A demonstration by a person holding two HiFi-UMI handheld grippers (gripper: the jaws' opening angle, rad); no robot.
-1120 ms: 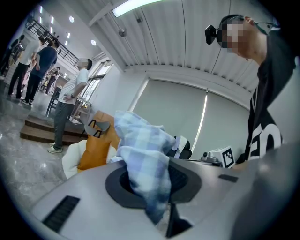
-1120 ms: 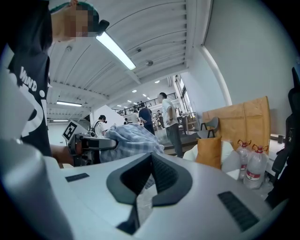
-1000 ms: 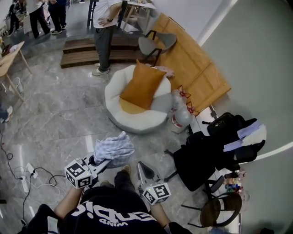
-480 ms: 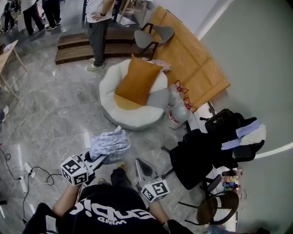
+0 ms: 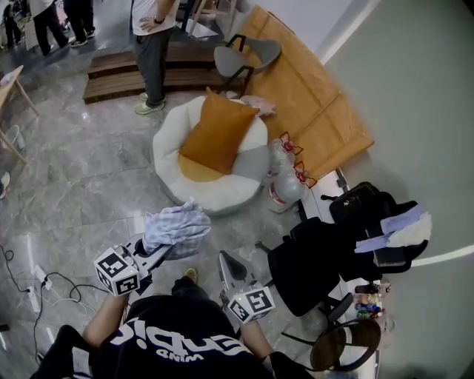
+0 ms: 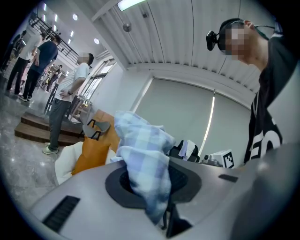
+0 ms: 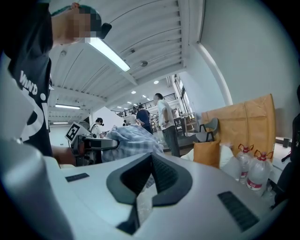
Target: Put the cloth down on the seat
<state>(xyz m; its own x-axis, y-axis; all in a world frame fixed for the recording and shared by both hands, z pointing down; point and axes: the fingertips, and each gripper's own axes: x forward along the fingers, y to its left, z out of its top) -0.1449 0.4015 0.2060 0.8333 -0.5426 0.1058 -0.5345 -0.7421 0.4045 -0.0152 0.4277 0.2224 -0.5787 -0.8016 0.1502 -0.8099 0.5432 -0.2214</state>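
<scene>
cloth btwn left gripper fingers, prob. tight

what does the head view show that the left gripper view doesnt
Only the head view: two clear plastic water bottles beside the round white seat, and a white power strip on the floor. Only the left gripper view: the long ceiling light, and the left gripper with jaws shut on the pale blue checked cloth. Both: that cloth, the seat with its orange cushion, and a standing person in a white shirt.
</scene>
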